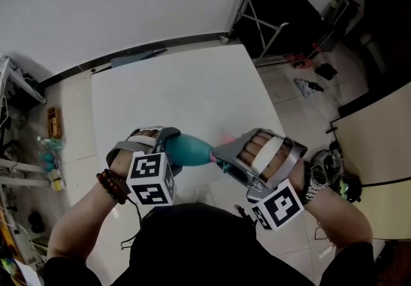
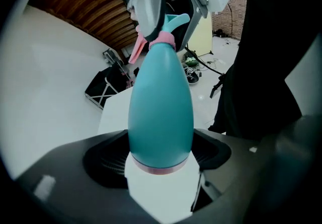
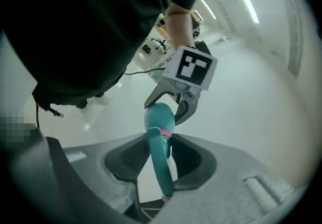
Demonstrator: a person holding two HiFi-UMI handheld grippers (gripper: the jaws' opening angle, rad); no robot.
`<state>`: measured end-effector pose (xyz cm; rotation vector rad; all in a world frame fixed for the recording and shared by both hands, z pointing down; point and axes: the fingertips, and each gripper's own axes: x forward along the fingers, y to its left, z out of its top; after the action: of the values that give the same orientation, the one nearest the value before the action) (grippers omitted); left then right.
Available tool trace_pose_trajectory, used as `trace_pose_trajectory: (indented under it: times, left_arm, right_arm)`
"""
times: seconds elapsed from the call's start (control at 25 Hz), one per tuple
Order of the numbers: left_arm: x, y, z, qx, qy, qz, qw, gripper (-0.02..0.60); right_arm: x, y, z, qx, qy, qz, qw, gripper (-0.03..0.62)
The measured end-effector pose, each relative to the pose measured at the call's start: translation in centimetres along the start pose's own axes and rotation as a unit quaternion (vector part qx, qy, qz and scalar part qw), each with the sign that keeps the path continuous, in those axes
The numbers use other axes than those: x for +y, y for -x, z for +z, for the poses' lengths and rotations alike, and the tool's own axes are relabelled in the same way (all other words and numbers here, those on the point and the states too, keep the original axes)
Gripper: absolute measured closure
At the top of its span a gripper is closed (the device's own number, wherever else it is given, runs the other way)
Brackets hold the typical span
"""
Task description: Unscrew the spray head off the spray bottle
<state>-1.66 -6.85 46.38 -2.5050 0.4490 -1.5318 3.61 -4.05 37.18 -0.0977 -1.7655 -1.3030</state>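
closest thing: my dark top [image 1: 192, 246] fills the near edge of the head view, with both forearms reaching out from it
left gripper [image 1: 168, 143]: clamped wide around the fat bottom end of the teal spray bottle [image 1: 191, 150]
right gripper [image 1: 221, 157]: clenched on the spray head [image 3: 160, 160], which sits edge-on between the pads
where the bottle is: in the air between the two grippers, lying roughly level over the near part of the white counter [image 1: 180, 85], not touching it
risk 1: the body is smooth and rounded, so I reckon it could spin inside the left grip instead of the thread letting go
risk 2: the pink trigger [image 2: 136, 49] is right beside the right gripper, so a slip might squeeze it
risk 3: with the bottle on its side, anything inside could run out at the pink collar [image 2: 162, 41] once it loosens; can't tell if it's filled
around: a folded black stand [image 1: 282, 18] on the floor far right, shelf clutter [image 1: 48, 150] on the left
in the way: nothing, the clutter is well apart from the bottle
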Motion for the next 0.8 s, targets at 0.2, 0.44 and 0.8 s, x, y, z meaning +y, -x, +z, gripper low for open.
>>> trace_pose_trajectory:
  times: [0.2,0.44,0.8]
  left_arm:
    - [-1.6,-0.2,0.3,-0.012,0.011,-0.059,0.9981,0.176]
    - [-2.1,-0.4,0.5,-0.018,0.014,-0.073,0.997,0.178]
    - [-0.3,-0.8,0.8,-0.02,0.001,0.017,0.9997,0.178]
  right_arm:
    - [0.5,0.4,0.8,-0.006,0.104,-0.027,0.994,0.474]
    - [1.2,0.5,0.8,-0.004,0.148,-0.04,0.988,0.474]
    - [0.2,0.7,-0.6,-0.022,-0.054,0.003,0.998,0.364]
